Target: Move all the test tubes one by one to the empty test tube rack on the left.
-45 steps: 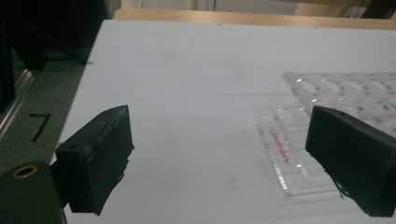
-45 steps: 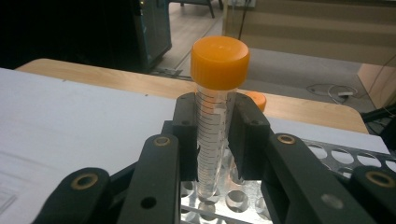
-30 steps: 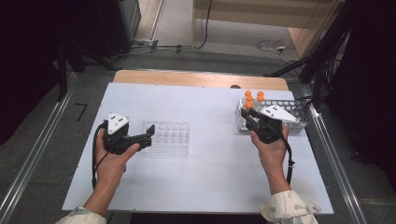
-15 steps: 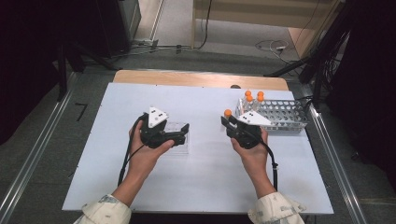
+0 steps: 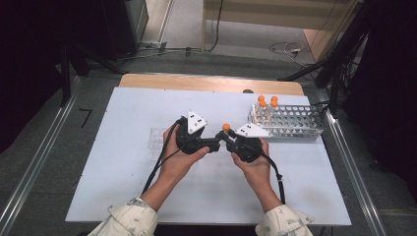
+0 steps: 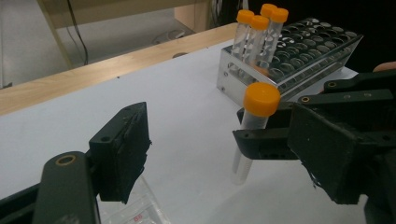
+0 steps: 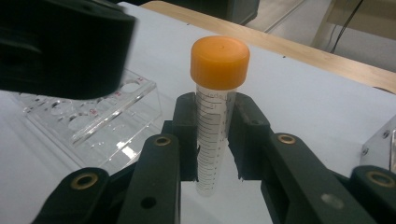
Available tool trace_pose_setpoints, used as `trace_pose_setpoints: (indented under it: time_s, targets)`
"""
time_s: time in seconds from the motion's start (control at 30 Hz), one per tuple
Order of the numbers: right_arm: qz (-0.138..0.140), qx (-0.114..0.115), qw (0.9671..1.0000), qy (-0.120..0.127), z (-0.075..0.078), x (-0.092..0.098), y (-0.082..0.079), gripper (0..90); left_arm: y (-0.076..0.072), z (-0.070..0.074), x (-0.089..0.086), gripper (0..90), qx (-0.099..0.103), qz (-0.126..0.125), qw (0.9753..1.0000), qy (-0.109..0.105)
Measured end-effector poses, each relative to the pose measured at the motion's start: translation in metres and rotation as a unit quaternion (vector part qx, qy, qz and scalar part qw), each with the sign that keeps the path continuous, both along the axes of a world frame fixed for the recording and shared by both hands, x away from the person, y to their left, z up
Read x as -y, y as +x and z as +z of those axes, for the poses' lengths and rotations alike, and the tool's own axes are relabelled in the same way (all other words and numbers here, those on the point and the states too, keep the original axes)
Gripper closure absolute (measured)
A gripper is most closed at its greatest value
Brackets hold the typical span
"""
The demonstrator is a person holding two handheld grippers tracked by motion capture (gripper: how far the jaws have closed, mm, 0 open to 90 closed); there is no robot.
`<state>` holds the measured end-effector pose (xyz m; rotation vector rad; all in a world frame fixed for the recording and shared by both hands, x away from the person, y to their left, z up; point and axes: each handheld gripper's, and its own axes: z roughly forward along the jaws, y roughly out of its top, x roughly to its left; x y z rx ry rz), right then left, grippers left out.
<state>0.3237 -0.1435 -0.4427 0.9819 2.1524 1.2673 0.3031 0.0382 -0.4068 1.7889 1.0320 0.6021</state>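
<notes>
High view: both grippers meet mid-surface [image 5: 123, 196]; the right gripper [image 5: 227, 137] carries an orange-capped tube [image 5: 226, 128], with the metal rack [image 5: 295, 123] behind it.

Left gripper view: left gripper [image 6: 224, 154] fingers stand wide, on either side of the tube [image 6: 254, 126].

Right gripper view: right gripper [image 7: 215, 140] fingers clamp the upright tube [image 7: 215, 112]; clear rack [image 7: 93, 121] lies at left.

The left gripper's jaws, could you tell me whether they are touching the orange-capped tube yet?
Apart: the left gripper view shows the left gripper open, white table visible between its pad and the tube.
</notes>
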Motion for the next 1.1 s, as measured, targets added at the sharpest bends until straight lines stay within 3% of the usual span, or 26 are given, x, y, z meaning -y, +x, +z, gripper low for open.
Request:
trace_pose_setpoints:
  time_s: [0.17,0.37,0.4,0.63,1.1]
  targets:
    - [0.008,-0.003,1.0,0.003,-0.002,-0.003,-0.002,71.3,0.006,-0.004,0.005,26.7,0.005,0.007,0.9999,-0.007]
    - [0.013,-0.006,0.9999,0.005,-0.003,-0.004,-0.001,71.3,0.007,-0.006,0.011,34.1,0.007,-0.008,0.9999,-0.002]
    - [0.014,-0.008,0.9999,0.005,-0.003,-0.004,-0.002,71.3,0.008,-0.006,0.012,39.5,0.007,-0.009,0.9999,-0.003]
    - [0.019,-0.009,0.9997,0.008,-0.003,-0.007,-0.003,71.3,0.01,-0.009,0.014,49.8,-0.004,-0.026,0.9996,-0.011]
    - [0.024,-0.015,0.9995,0.017,-0.003,-0.007,-0.003,71.3,0.011,-0.011,0.015,70.0,-0.004,-0.041,0.999,-0.019]
